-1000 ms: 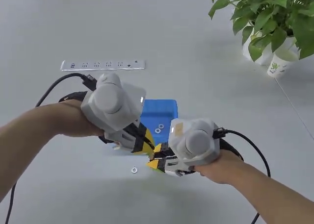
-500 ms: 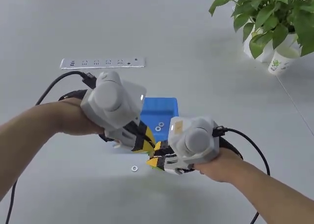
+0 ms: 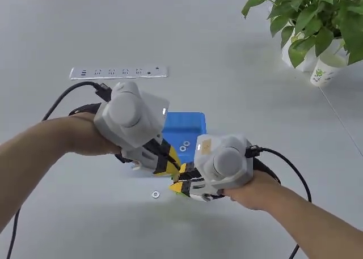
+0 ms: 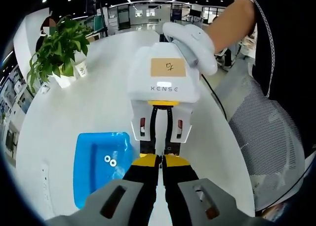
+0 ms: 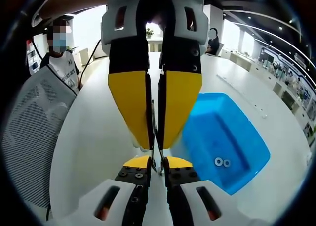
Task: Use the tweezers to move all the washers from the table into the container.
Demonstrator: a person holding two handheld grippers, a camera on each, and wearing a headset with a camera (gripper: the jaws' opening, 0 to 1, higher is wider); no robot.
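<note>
One small metal washer (image 3: 155, 195) lies on the white table, just left of where the two grippers meet. The blue container (image 3: 191, 120) stands behind them with two washers (image 3: 184, 147) inside, also seen as the washers (image 4: 110, 161) and washers (image 5: 222, 162). My left gripper (image 3: 174, 169) and right gripper (image 3: 180, 186) point at each other, tip to tip. Thin metal tweezers (image 5: 156, 156) run between the left gripper's yellow jaws and into the right gripper's (image 5: 157, 162) jaws. Both grippers are shut on them. The left gripper's (image 4: 161, 159) tips touch the right one's.
A white power strip (image 3: 119, 74) lies at the back left. A potted plant (image 3: 317, 21) stands at the back right. Black cables (image 3: 62, 103) trail from both grippers. A mesh chair (image 5: 29, 132) stands beside the table's edge.
</note>
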